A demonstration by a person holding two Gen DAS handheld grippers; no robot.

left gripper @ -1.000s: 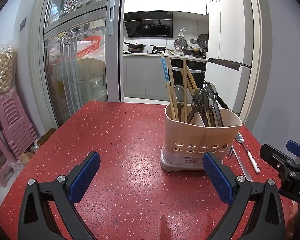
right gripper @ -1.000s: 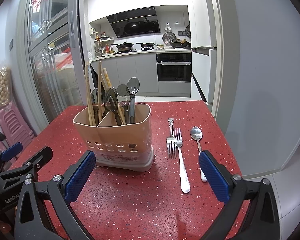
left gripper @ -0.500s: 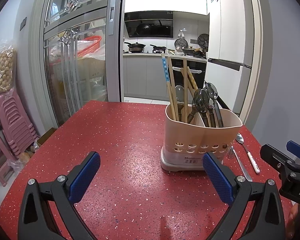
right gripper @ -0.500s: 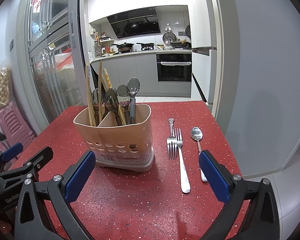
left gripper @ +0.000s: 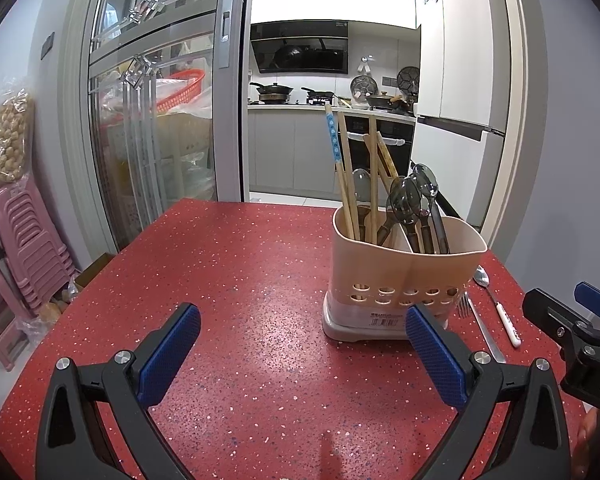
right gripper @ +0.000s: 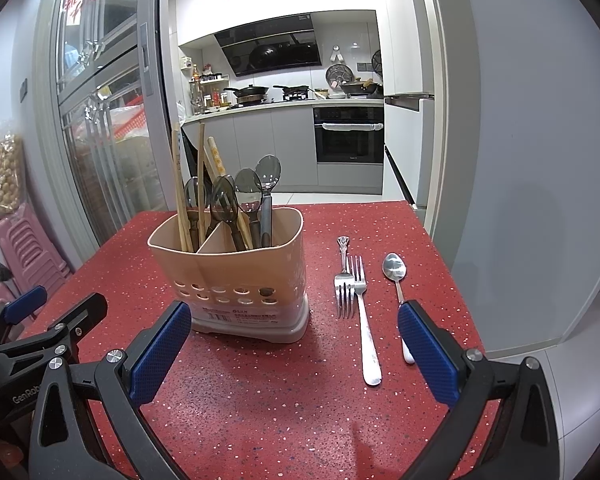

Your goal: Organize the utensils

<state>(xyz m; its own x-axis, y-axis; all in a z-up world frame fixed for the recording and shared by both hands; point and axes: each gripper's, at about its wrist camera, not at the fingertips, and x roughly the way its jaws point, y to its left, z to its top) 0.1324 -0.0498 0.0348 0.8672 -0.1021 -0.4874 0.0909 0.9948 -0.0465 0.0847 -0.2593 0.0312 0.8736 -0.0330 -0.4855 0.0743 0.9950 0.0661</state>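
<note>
Tongs, left: left tongs (left gripper: 298, 354) with blue-padded black fingers spread wide apart, holding nothing, low over the red speckled surface (left gripper: 228, 280) on the near side of the beige plastic two-compartment utensil caddy (left gripper: 400, 276); its right pad overlaps the caddy's lower right corner in the left wrist view, contact cannot be told.
Tongs, right: right tongs (right gripper: 294, 354) also spread wide apart and empty, near side of the caddy and toward its right.
Landmark: one caddy (right gripper: 236, 280) stands upright on the surface, a row of round holes along its lower wall and a label on its base.
Caddy, left compartment: light wooden chopsticks (left gripper: 350, 176) stand upright, about five counted, one with a blue patterned top; one spoon bowl (left gripper: 361, 186) shows among them.
Caddy, right compartment: three dark-handled metal spoons (right gripper: 256, 196) stand with bowls up.
Right of caddy, on the surface: two silver metal forks (right gripper: 350, 284) lie side by side, touching, pointing opposite ways, one with tines toward the tongs and one with tines away.
Farther right of caddy: one silver spoon with a white handle (right gripper: 394, 270) lies bowl away from the tongs, just beside the forks; its handle is partly hidden by the right pad of the right tongs.
Loose utensils in all: three.
</note>
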